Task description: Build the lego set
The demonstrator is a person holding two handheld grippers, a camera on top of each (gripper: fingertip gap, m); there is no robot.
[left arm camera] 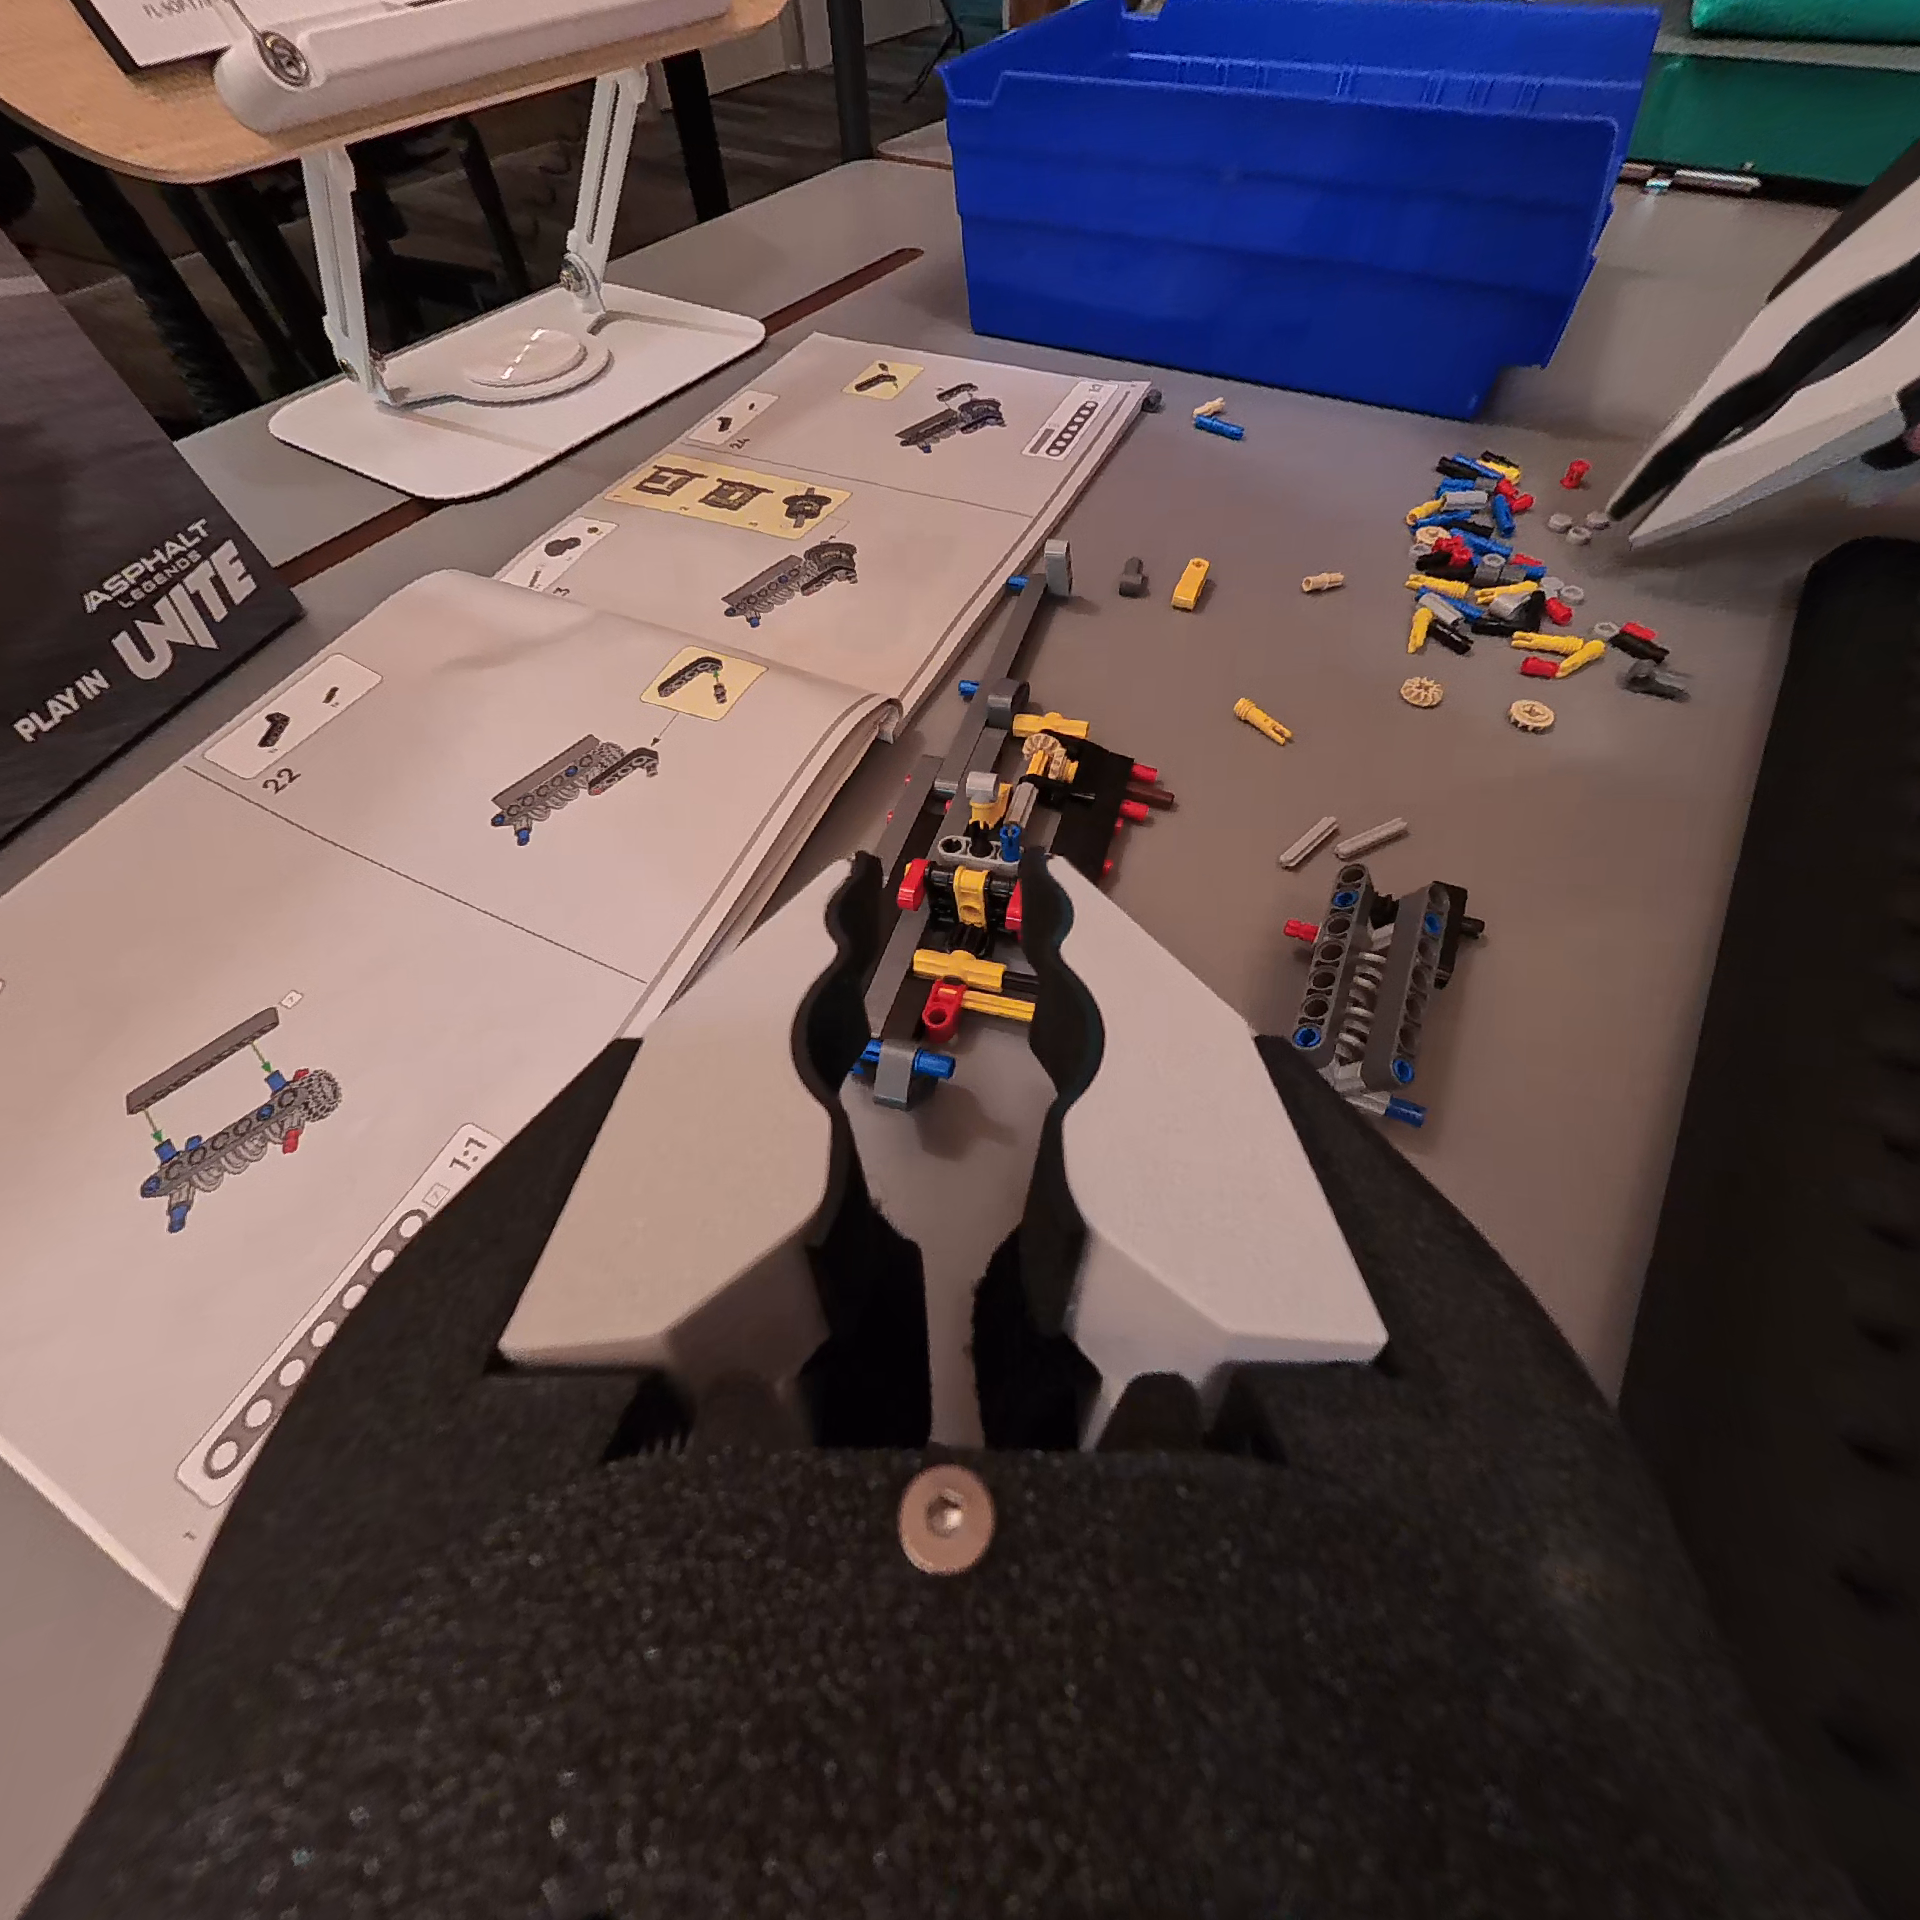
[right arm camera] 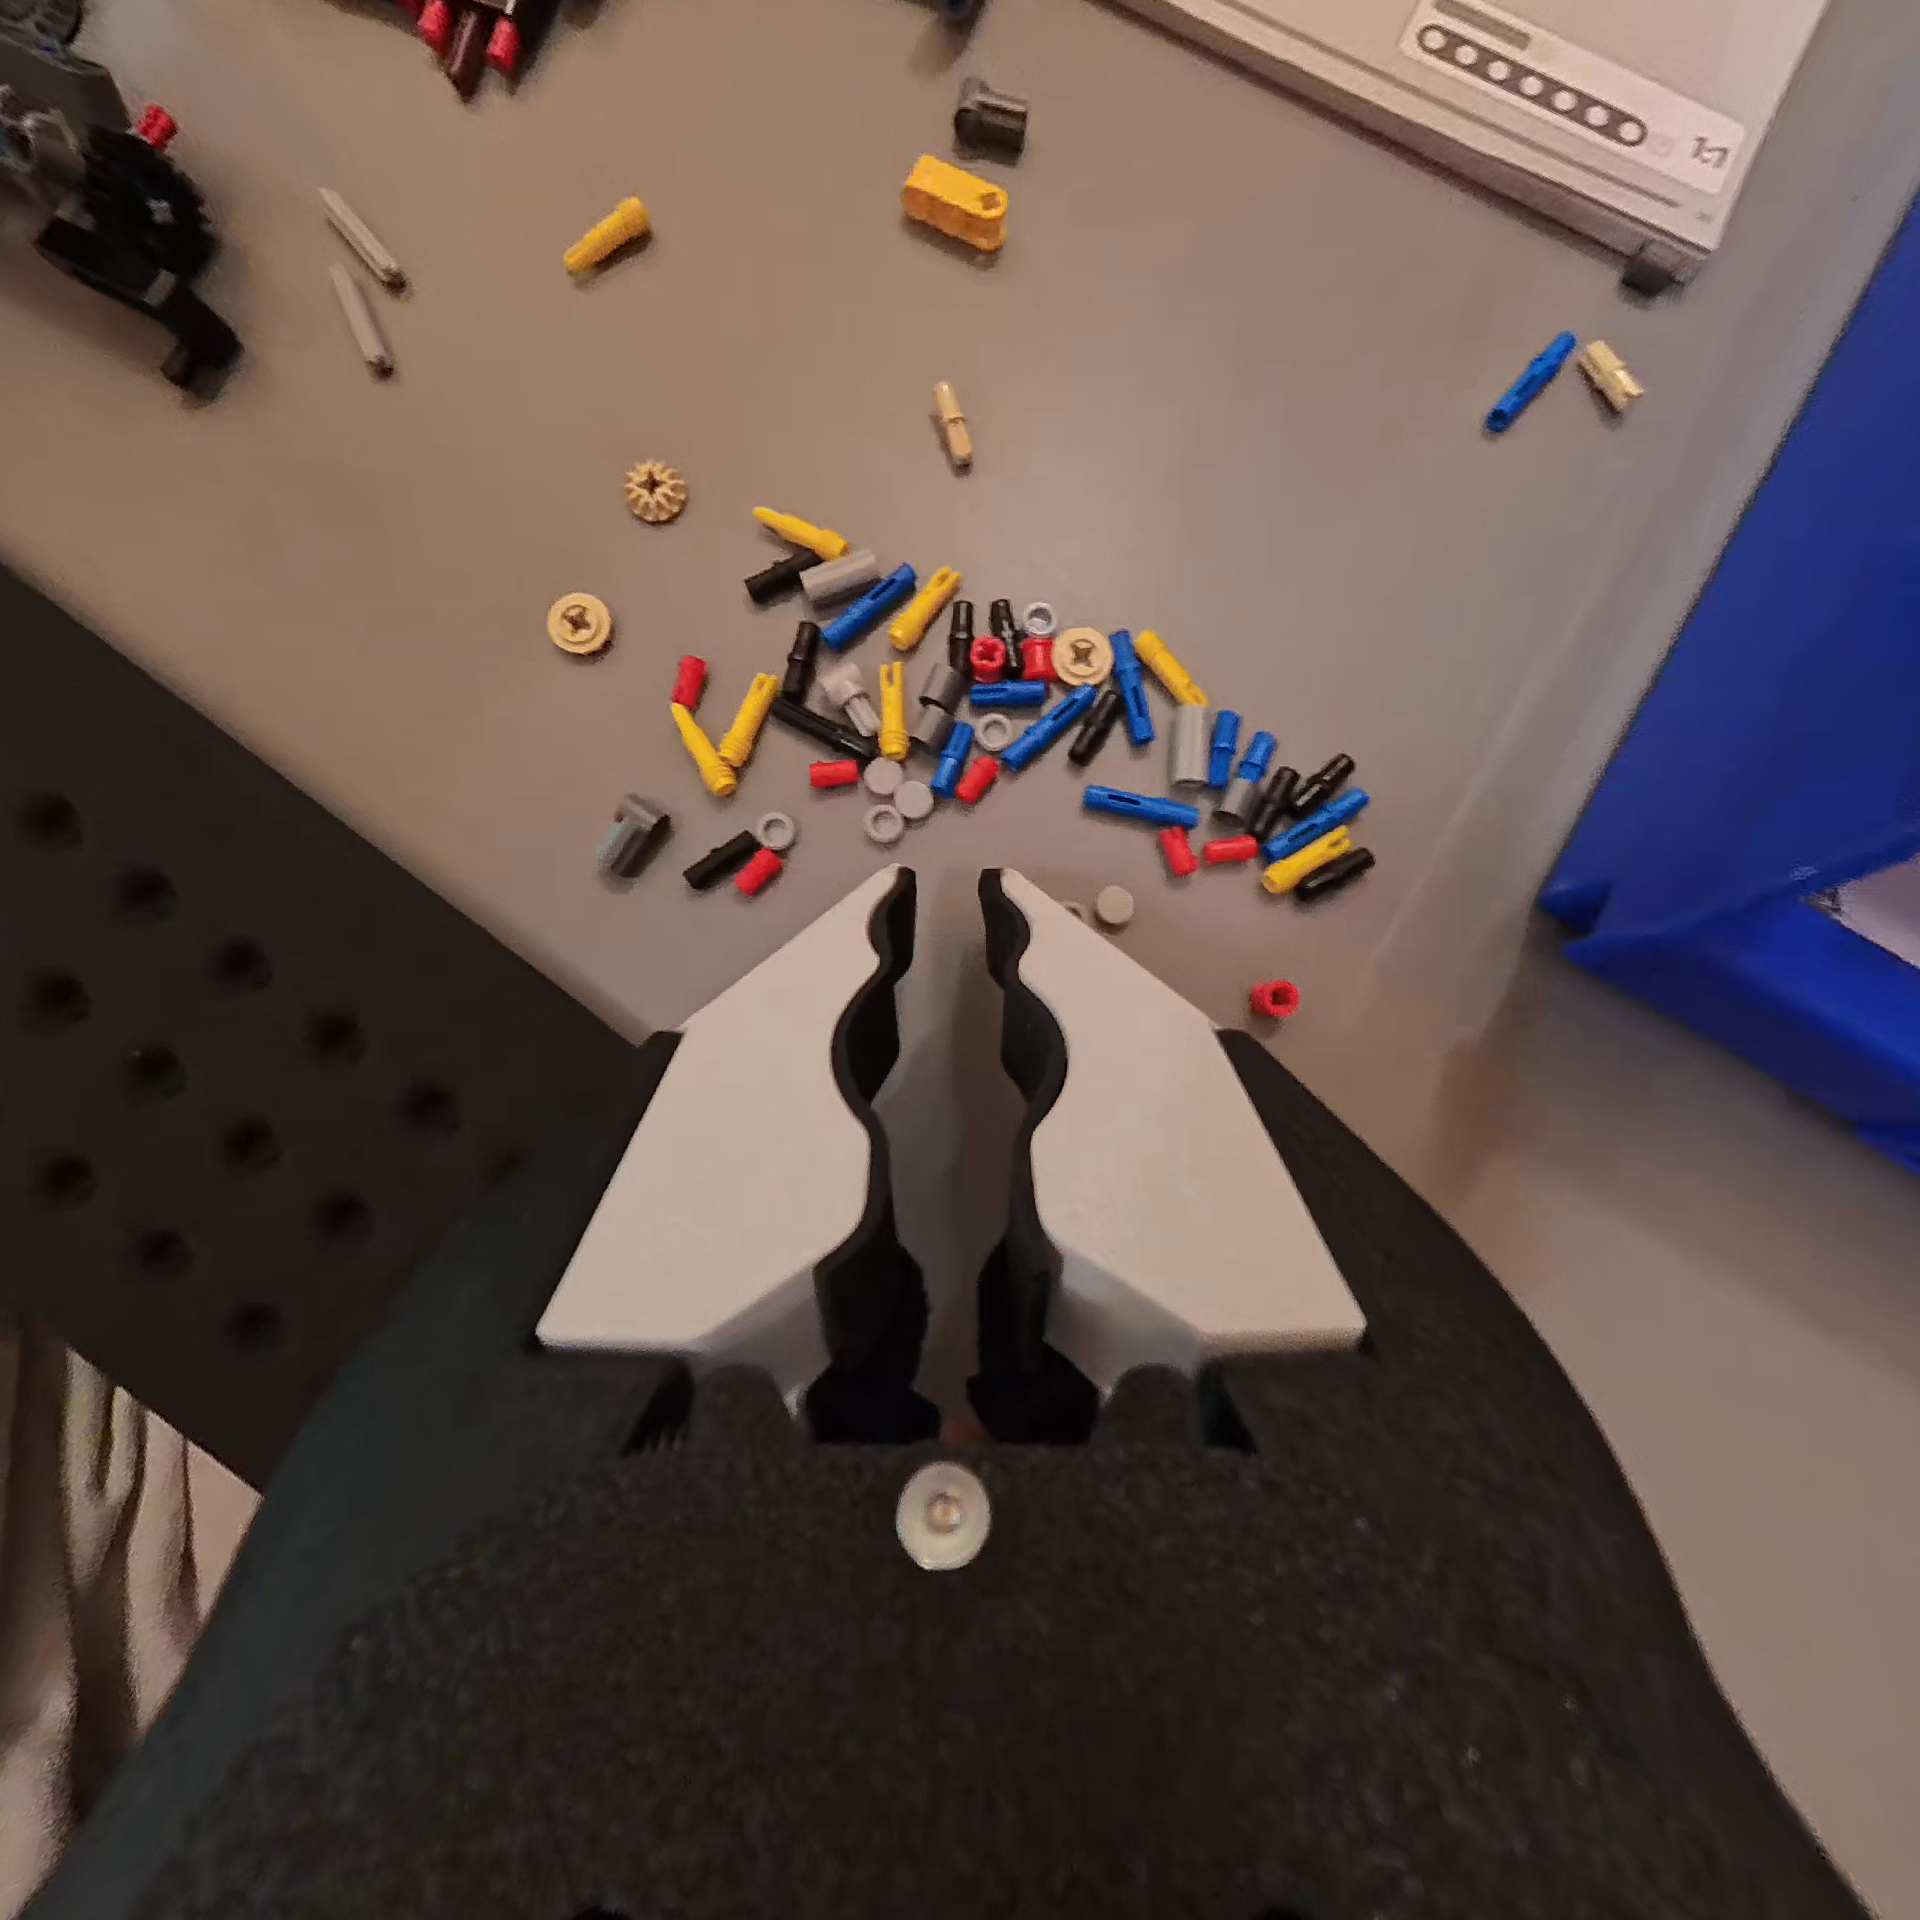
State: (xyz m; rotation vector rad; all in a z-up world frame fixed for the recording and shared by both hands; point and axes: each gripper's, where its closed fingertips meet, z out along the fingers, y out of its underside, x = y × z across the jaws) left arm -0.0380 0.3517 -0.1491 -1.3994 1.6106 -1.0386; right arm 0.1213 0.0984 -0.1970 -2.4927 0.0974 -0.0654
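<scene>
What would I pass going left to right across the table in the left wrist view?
Instruction booklet → long lego assembly held in the left gripper → small grey assembly → pile of loose pins → right gripper.

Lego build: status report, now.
Left tool shut on long assembly. Right tool open, empty, at loose pin pile. Nothing blocking.
</scene>
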